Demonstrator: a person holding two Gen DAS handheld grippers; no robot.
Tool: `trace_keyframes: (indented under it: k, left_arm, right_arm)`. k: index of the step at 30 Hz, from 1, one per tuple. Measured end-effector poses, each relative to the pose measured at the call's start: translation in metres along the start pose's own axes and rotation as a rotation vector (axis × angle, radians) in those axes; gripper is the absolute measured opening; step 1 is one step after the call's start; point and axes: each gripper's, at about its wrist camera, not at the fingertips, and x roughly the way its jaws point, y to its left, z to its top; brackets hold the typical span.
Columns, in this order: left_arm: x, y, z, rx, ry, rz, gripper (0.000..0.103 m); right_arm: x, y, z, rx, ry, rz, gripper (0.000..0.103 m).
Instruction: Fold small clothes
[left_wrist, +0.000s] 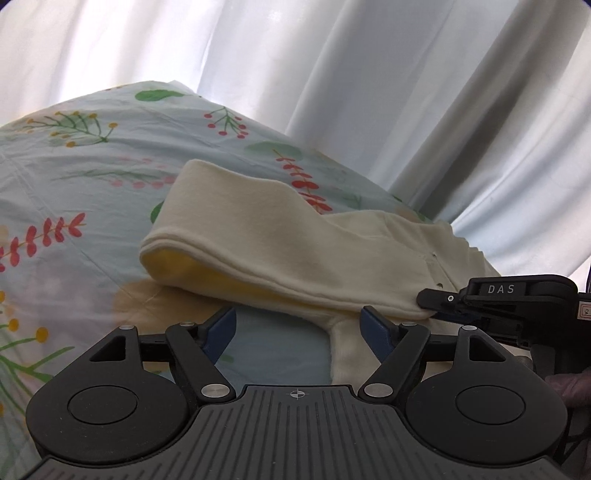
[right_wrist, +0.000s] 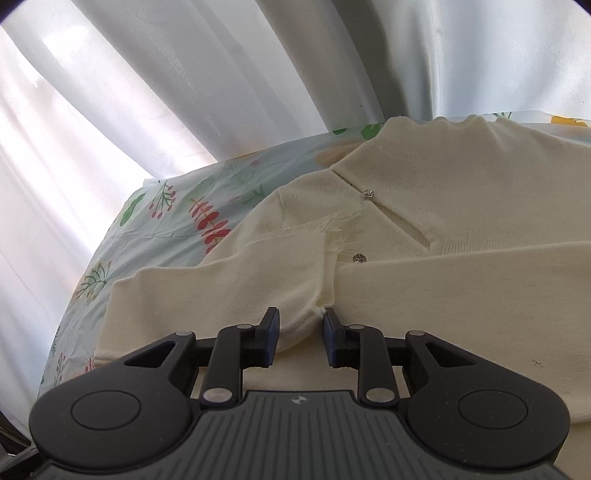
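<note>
**Cream cardigan pinched on the floral sheet**

White curtains (left_wrist: 332, 92) hang behind a floral sheet (left_wrist: 74, 184), and on it lies the cream cardigan (right_wrist: 461, 295), sleeve (left_wrist: 258, 236) folded across. The left gripper (left_wrist: 297, 328) stands released, wide apart, just before the sleeve's edge, nothing between its pads. The right gripper (right_wrist: 300, 334) is clenched on a bunch of cardigan fabric near the lower button (right_wrist: 358, 257).

Floral bedsheet (left_wrist: 74, 177), white curtains (left_wrist: 332, 74).
</note>
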Motion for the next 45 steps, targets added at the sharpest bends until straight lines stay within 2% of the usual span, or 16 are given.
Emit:
trace_keyframes:
  k: [3,7,10,14,19,21,24,25,27,30,33,34,40,43,44,45]
  left_arm:
    - [0.003,-0.001,0.000,0.007,0.016,0.011,0.079]
    - [0.007,-0.007,0.001,0.035,0.007,0.040,0.079]
    - [0.017,-0.008,0.007,0.004,0.010,0.061,0.079]
    - [0.029,-0.016,0.012,0.008,0.036,0.051,0.076]
    - [0.028,-0.022,0.010,0.050,0.050,0.008,0.075]
    - [0.030,-0.023,0.009,0.056,0.053,0.013,0.076]
    - [0.034,-0.026,0.009,0.054,0.071,0.029,0.076]
    - [0.035,-0.027,0.009,0.056,0.068,0.032,0.077]
    - [0.037,-0.029,0.010,0.076,0.066,0.048,0.077]
    - [0.039,-0.028,0.012,0.091,0.067,0.075,0.077]
    - [0.038,-0.023,0.014,0.052,0.058,0.071,0.074]
    - [0.038,-0.022,0.015,0.041,0.057,0.068,0.073]
    - [0.039,-0.028,0.015,0.052,0.091,0.051,0.070]
    - [0.031,-0.031,0.013,0.072,0.096,0.075,0.071]
    - [0.026,-0.029,0.013,0.072,0.095,0.091,0.071]
    - [0.022,-0.028,0.013,0.065,0.091,0.105,0.071]
  right_arm:
    - [-0.009,0.004,0.001,-0.024,-0.047,-0.007,0.006]
    - [-0.076,0.005,0.004,-0.045,-0.262,0.026,0.006]
    - [-0.123,-0.027,-0.006,0.010,-0.373,-0.041,0.006]
    - [-0.132,-0.082,-0.024,0.032,-0.294,-0.186,0.006]
    - [-0.125,-0.130,-0.028,0.204,-0.203,-0.152,0.017]
    - [-0.117,-0.133,-0.024,0.214,-0.192,-0.140,0.030]
    - [-0.097,-0.125,-0.021,0.187,-0.179,-0.163,0.034]
    - [-0.094,-0.121,-0.020,0.169,-0.179,-0.180,0.033]
    - [-0.094,-0.113,-0.016,0.140,-0.171,-0.199,0.003]
    - [-0.124,-0.092,-0.018,-0.001,-0.306,-0.268,0.003]
    - [-0.150,-0.088,-0.023,-0.134,-0.413,-0.480,0.003]
    - [-0.153,-0.091,-0.023,-0.157,-0.415,-0.519,0.003]
    - [-0.156,-0.129,-0.016,-0.071,-0.305,-0.463,0.003]
    - [-0.156,-0.135,-0.022,-0.042,-0.303,-0.566,0.004]
    - [-0.157,-0.136,-0.024,-0.024,-0.307,-0.635,0.011]
    - [-0.163,-0.138,-0.031,0.008,-0.314,-0.659,0.027]
